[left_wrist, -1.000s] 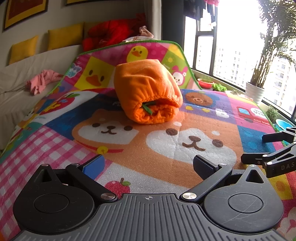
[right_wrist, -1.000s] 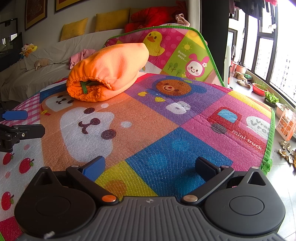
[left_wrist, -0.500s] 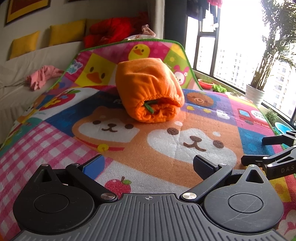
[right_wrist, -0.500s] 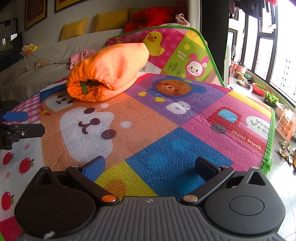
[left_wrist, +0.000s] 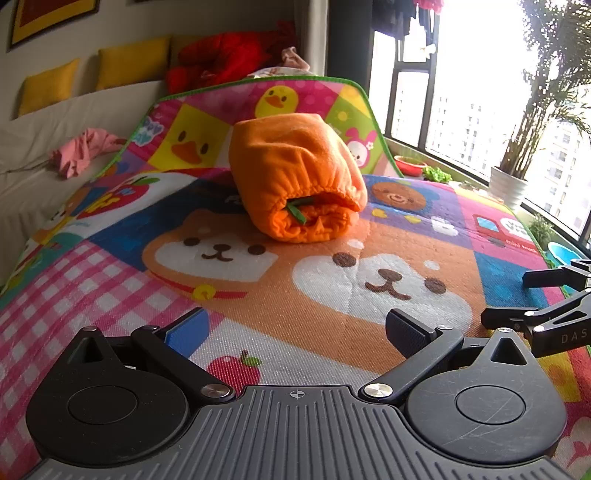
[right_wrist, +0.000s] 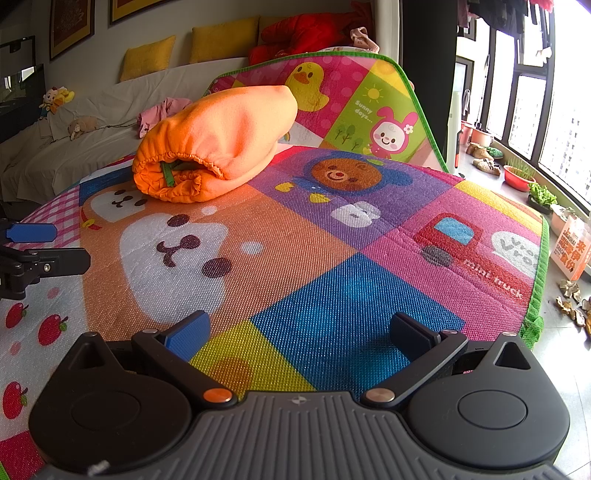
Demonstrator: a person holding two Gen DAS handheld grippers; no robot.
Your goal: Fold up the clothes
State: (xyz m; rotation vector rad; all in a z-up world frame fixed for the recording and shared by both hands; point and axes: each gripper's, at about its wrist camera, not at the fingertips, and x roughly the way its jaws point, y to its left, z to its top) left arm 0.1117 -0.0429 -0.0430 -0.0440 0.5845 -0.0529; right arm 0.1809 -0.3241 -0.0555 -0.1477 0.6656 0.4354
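A folded orange garment (left_wrist: 295, 177) with a gathered elastic hem and a green strip lies in a bundle on the colourful play mat (left_wrist: 332, 295). It also shows in the right wrist view (right_wrist: 218, 144), far left on the mat (right_wrist: 332, 288). My left gripper (left_wrist: 295, 328) is open and empty, low over the mat, well short of the bundle. My right gripper (right_wrist: 299, 332) is open and empty over the blue and yellow squares. The right gripper's fingers (left_wrist: 546, 295) show at the left view's right edge; the left gripper's fingers (right_wrist: 37, 247) show at the right view's left edge.
A white-covered sofa (right_wrist: 74, 147) with yellow cushions (right_wrist: 221, 38), a red garment (right_wrist: 306, 33) and a pink garment (left_wrist: 85, 149) stands behind the mat. Windows and potted plants (left_wrist: 517, 162) are on the right. The mat's green edge (right_wrist: 541, 266) drops to the floor.
The left wrist view has tilted slightly, so the orange bundle sits a little lower and nearer. The right gripper has not moved. Both stay open.
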